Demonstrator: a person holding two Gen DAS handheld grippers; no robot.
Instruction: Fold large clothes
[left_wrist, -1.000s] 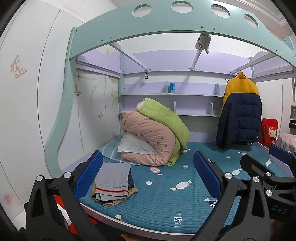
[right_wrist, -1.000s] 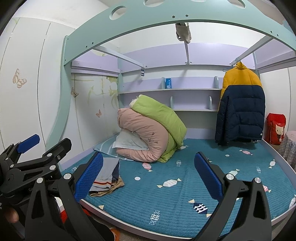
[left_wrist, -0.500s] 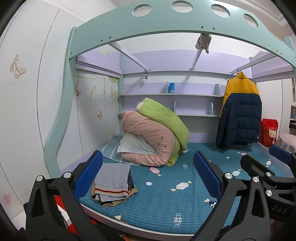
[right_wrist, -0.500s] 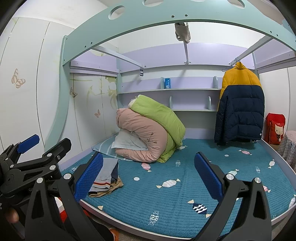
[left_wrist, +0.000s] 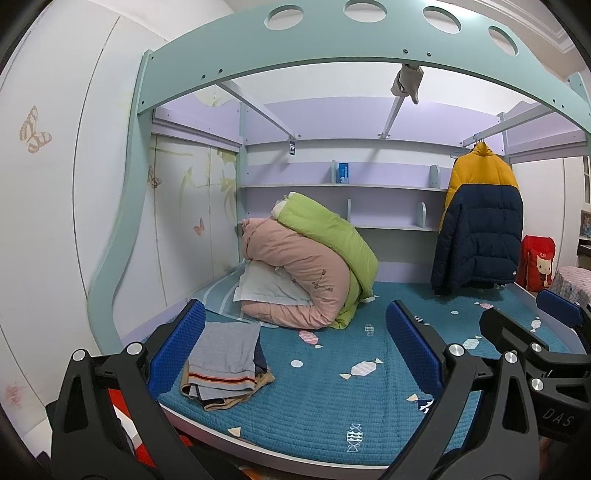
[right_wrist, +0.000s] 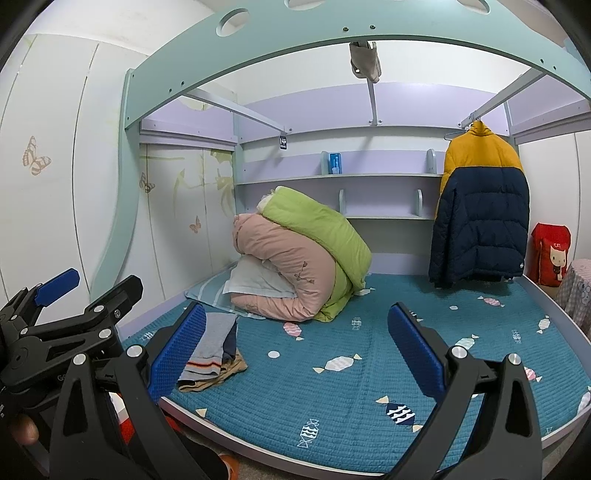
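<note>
A yellow and navy puffer jacket hangs on a hanger from a rail at the bed's far right; it also shows in the right wrist view. A small stack of folded clothes, grey on top, lies at the bed's near left corner, also in the right wrist view. My left gripper is open and empty, held in front of the bed. My right gripper is open and empty beside it, to its right.
The bed has a teal quilted cover with candy prints. Rolled pink and green duvets and a pillow sit at the back left. A pale green bunk frame arches overhead. A red bag stands at the right. Shelves line the back wall.
Both views have shifted only slightly; the right gripper has drifted a little. Both grippers stay open and empty.
</note>
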